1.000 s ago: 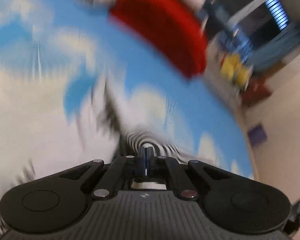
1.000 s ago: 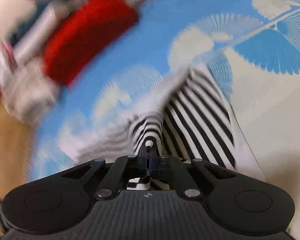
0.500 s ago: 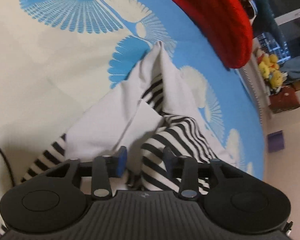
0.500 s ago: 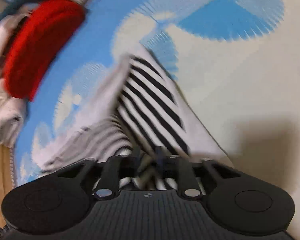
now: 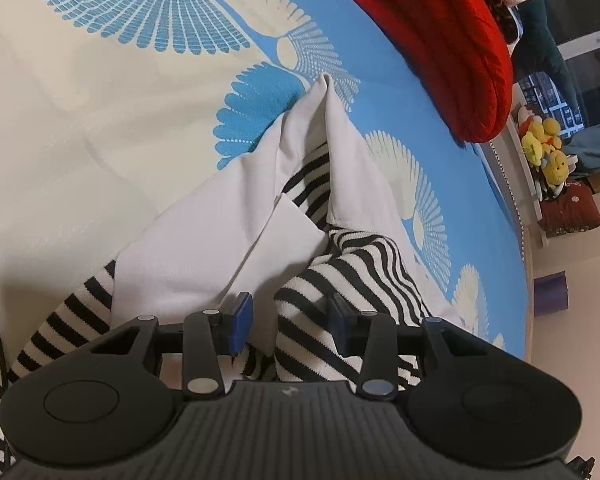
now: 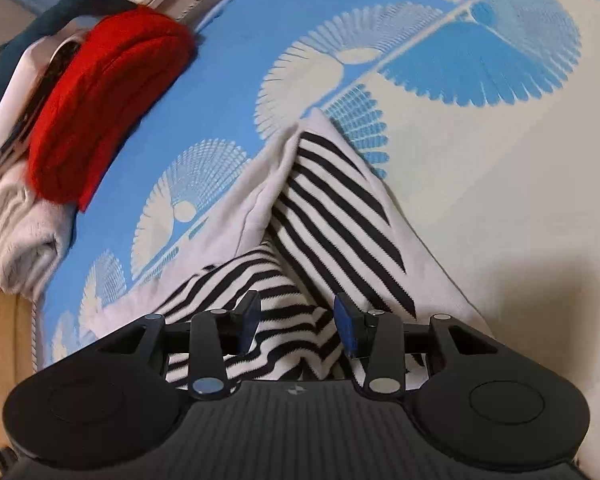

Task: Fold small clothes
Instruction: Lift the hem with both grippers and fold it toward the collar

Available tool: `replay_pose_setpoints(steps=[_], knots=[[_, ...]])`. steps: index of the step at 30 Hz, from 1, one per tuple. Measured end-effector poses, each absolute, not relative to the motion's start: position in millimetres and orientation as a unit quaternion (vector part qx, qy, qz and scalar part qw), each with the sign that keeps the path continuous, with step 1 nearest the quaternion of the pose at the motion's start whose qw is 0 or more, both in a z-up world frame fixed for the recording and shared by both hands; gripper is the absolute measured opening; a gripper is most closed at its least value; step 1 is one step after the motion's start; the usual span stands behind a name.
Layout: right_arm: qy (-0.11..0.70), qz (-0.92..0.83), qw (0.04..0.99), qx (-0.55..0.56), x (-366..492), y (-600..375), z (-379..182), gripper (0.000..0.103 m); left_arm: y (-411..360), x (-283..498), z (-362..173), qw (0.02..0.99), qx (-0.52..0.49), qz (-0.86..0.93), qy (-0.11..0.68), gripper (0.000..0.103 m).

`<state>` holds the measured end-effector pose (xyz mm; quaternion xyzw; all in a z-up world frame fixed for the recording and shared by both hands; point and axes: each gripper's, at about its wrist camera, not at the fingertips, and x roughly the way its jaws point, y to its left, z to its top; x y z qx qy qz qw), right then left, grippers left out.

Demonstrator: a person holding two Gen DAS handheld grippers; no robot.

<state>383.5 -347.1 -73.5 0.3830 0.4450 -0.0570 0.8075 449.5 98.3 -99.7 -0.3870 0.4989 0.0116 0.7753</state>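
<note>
A small black-and-white striped garment with plain white panels (image 5: 204,240) lies crumpled on a blue and cream bedspread (image 5: 80,140). In the left wrist view my left gripper (image 5: 289,322) hangs just over its near end. A striped fold sits between the blue pads (image 5: 240,320), which do not press it; the jaws are closing slightly. In the right wrist view the same garment (image 6: 332,200) runs away from my right gripper (image 6: 298,322). Its jaws are opening, with striped cloth loose between the pads (image 6: 346,328).
A red knitted item (image 5: 440,32) lies at the far edge of the bed, also in the right wrist view (image 6: 100,100) beside a fluffy white cloth (image 6: 12,232). Yellow plush toys (image 5: 544,148) sit past the bed. Wooden floor (image 6: 0,340) shows at the left.
Both grippers were shut on the striped garment a second ago; now both stand apart and the garment rests on the bedspread. The left gripper has come down closer to the bed.
</note>
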Motion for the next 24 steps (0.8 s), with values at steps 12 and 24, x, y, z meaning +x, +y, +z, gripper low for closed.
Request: replay_pose_setpoints(steps=[12,24], knots=[[0.357,0.038,0.836,0.416,391.6,-333.7,-62.1,0.006,91.3,447.4,-54.7,0.839,-0.394,-0.064,0.371,0.001],[0.468,-0.110,0.760,0.438,395.4,-365.5,-117.5,0.028,98.6,452.5,-74.1,0.828,-0.309,0.030,0.467,0.008]])
